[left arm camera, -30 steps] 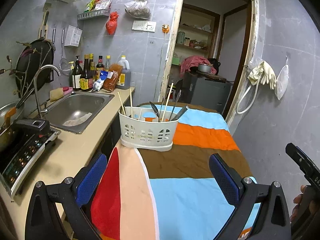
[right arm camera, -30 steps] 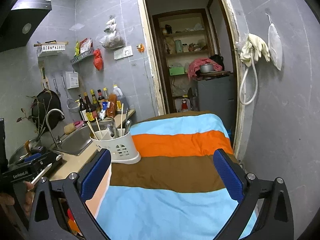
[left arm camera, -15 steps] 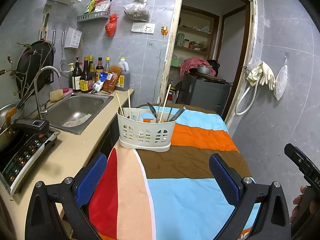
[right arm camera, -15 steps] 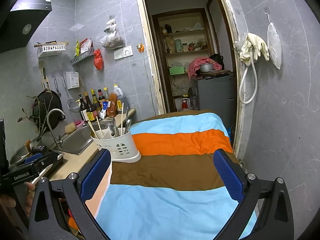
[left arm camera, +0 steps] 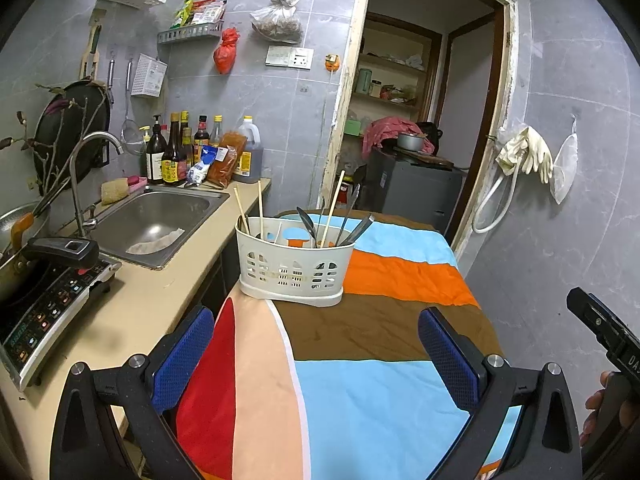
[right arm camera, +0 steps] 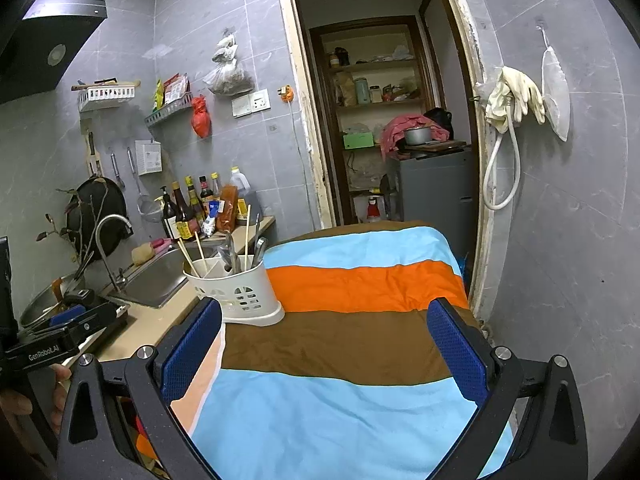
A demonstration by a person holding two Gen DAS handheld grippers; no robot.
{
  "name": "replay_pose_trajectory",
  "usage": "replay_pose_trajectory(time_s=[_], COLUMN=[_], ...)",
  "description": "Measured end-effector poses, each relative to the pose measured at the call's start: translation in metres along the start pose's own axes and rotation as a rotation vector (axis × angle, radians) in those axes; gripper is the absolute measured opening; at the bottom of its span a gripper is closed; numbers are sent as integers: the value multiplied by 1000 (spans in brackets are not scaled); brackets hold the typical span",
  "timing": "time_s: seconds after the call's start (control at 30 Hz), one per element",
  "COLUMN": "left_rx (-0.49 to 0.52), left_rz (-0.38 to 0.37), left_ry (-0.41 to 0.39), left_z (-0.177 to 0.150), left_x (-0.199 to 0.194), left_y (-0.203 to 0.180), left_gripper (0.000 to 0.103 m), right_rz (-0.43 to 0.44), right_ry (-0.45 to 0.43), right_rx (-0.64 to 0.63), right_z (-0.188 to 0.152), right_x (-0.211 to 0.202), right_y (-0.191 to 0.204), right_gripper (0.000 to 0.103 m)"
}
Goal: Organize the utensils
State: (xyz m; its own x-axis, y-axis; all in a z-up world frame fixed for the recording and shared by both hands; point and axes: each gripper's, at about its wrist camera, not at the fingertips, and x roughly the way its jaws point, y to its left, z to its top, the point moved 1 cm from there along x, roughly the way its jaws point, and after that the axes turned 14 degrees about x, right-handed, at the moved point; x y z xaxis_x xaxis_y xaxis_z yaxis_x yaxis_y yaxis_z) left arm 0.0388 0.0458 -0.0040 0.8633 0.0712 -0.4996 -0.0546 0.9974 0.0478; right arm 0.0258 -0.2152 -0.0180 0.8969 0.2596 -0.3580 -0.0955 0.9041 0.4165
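A white perforated utensil caddy (left arm camera: 294, 268) stands on the striped cloth of the table (left arm camera: 400, 280), near its left edge. Wooden chopsticks (left arm camera: 260, 210) stand in its left part; metal spoons and other cutlery (left arm camera: 308, 224) stand in its right part. The caddy also shows in the right wrist view (right arm camera: 240, 292), left of centre. My left gripper (left arm camera: 316, 356) is open and empty, well short of the caddy. My right gripper (right arm camera: 324, 350) is open and empty over the brown stripe, to the right of the caddy.
A beige counter (left arm camera: 132, 308) runs along the left with a steel sink (left arm camera: 160, 220), a tap (left arm camera: 84, 176), an induction cooker with a pan (left arm camera: 44, 280) and sauce bottles (left arm camera: 180, 152). A doorway (right arm camera: 384, 120) lies beyond the table. A tiled wall (right arm camera: 568, 240) stands on the right.
The left wrist view has drifted slightly, so the caddy sits a little higher and further left. Both grippers stay open and empty. The utensils have not moved.
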Motion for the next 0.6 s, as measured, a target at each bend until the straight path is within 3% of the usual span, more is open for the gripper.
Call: replay_pose_trajectory(time_s=[0.6], left_rx=[-12], left_rz=[7], left_ry=[4], left_z=[0], left_x=[2], left_y=[1], left_gripper=[103], right_rz=[3], right_ry=[15], right_rx=[-1], right_z=[4], right_x=[10], right_y=[8], right_gripper=[101])
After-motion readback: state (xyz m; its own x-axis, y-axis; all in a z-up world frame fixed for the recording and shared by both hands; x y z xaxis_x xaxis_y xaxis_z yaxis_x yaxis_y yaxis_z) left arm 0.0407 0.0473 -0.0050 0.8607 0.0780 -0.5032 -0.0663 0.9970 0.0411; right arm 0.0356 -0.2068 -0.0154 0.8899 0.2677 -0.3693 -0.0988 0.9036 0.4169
